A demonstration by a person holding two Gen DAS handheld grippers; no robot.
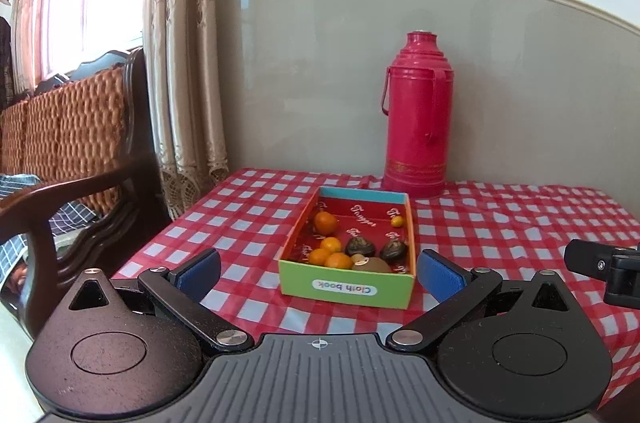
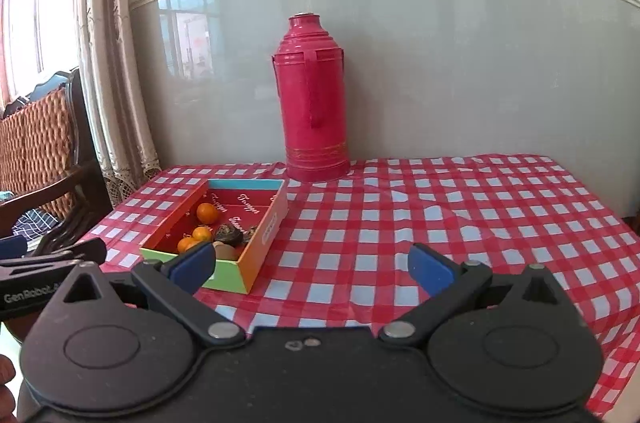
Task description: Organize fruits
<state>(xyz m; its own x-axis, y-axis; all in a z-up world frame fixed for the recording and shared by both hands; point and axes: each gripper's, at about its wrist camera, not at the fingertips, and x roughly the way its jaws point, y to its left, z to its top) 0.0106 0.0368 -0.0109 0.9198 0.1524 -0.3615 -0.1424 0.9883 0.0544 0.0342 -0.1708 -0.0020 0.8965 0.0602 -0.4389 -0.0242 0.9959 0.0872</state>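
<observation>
With all the fruit in the box (image 1: 347, 287), both grippers (image 1: 318, 273) (image 2: 312, 269) hang with jaws released; best keep them clear.

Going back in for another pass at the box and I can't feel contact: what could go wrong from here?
1. The oranges, the dark fruits and the brown one crowd the near end of the cardboard box; an open claw may nudge neighbours.
2. The box looks light; catching its rim could slide or tip it.
3. The red thermos stands just behind; a long reach could knock it.
</observation>
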